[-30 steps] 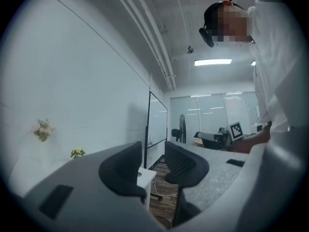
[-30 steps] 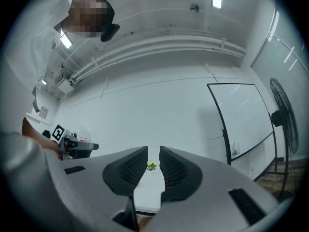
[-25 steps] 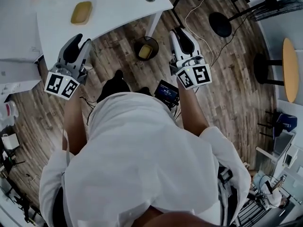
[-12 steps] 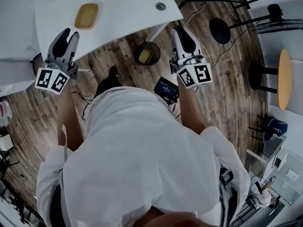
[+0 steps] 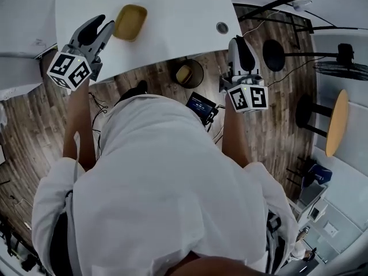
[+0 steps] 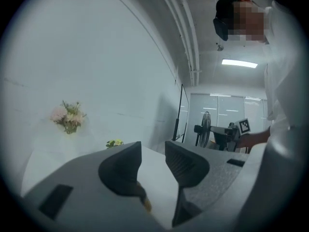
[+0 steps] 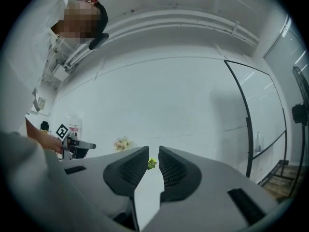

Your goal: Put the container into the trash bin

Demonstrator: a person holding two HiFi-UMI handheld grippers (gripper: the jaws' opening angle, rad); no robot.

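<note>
Seemingly poised for a grab, with left gripper spread wide and empty over the white table, yellow container at its 3 o'clock, right gripper narrowly parted on nothing, trash bin at its 8 o'clock.

No word, brand or number is legible. The white marker cube on the left and its twin on the right bear only black-and-white square patterns. The small dark screen is too blurred to read.

Both arms stretched out front, nothing held
Left tool sits level with jaws wide apart; right tool is level too, jaws only a narrow gap apart.
</note>
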